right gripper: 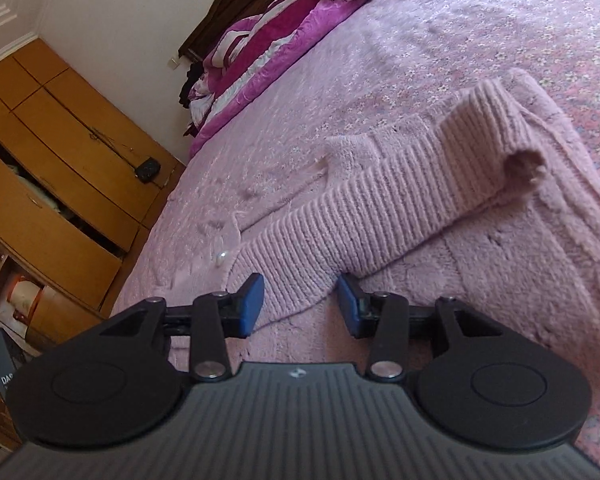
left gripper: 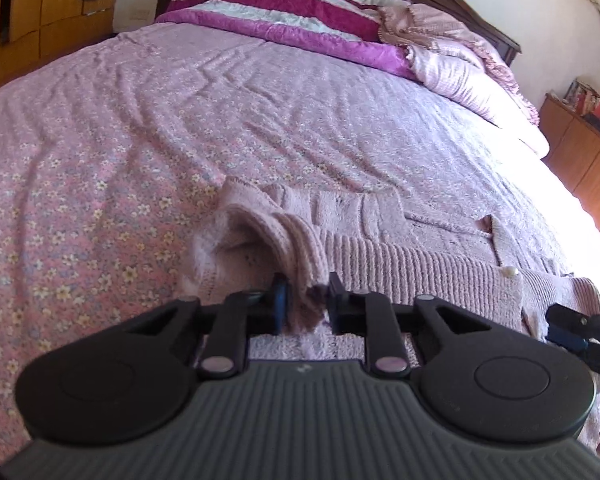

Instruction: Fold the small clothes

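Observation:
A small pale pink knitted cardigan [left gripper: 380, 248] lies on the bed's floral pink sheet [left gripper: 100, 160]. My left gripper [left gripper: 306, 300] is shut on a ribbed fold of the cardigan and lifts it a little. In the right wrist view the cardigan [right gripper: 480, 240] lies partly folded, its ribbed band [right gripper: 360, 208] running across it. My right gripper [right gripper: 300, 300] is open, its blue pads [right gripper: 250, 304] either side of the band's near end without pinching it. The right gripper also shows at the right edge of the left wrist view [left gripper: 580, 332]. A white button [right gripper: 221, 256] sits at the hem.
A magenta and white quilt [left gripper: 300, 12] and pink pillows [left gripper: 472, 76] lie at the head of the bed. Wooden wardrobes [right gripper: 60, 160] stand beside the bed, and a wooden cabinet [left gripper: 580, 152] stands on the other side.

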The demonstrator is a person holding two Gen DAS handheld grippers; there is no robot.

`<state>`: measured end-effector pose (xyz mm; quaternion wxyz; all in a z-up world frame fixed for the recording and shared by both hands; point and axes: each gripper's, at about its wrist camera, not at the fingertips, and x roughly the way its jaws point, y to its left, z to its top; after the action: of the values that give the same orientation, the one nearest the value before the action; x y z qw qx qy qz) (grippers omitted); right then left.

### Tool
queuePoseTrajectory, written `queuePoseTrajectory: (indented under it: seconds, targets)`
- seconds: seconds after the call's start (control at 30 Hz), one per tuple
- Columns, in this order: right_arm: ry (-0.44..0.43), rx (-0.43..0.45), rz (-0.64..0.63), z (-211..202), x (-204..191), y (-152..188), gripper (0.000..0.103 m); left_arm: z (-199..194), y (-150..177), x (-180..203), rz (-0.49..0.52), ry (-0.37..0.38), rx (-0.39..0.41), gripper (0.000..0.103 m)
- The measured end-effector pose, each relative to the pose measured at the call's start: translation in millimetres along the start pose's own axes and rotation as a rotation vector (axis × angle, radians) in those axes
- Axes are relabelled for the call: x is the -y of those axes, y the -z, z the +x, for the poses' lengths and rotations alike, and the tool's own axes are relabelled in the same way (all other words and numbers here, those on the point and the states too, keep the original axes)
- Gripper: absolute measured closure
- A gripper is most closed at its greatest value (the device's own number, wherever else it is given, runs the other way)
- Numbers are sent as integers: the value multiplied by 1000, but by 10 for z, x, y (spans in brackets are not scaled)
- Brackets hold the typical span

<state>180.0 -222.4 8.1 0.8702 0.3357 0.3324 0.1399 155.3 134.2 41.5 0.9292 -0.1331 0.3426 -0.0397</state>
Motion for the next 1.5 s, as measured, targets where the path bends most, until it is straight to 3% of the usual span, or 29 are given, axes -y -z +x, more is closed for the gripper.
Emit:
queuePoseTrajectory:
  seconds: [0.03,0.07,0.17,0.33,0.53,0.7,0.8,0.87,0.9,1.17,1.37,1.5]
  targets:
    - [2,1,-4,8,-17,-6,61,-13,-7,2,3,7,5,83]
    - [4,7,-14,10,-28,-7,76,-28,-17,1,4,12,14,83]
    - [5,16,-18,45,-39,-66,94,-54,-77,-7,-11,18,41,84]
    - [-26,66,-39,47,-118,-259,96,26,-243,-2,-18,5,65,84]
    - [9,83,-98,267,-240,-535,96,271,-391,5,-20,-30,61,84]
    - [86,74,-123,529,-284,-639,94,426,-426,-21,-30,-54,39,81]
    - [126,73,-150,602,-282,-634,76,341,-452,-56,-32,-12,43,78]
    - [111,87,-155,566,-267,-621,57,277,-466,-54,-12,-6,48,75]
    - [100,94,-158,536,-262,-617,54,242,-469,-52,-2,-11,54,73]
    - [67,128,-199,114,-246,-571,53,39,-434,-92,37,-17,73,71]
    - [110,124,-242,-221,-159,-415,53,79,-356,-157,90,-93,55,71]
    - [149,116,-281,-378,-72,-334,53,98,-318,-209,83,-87,41,71]
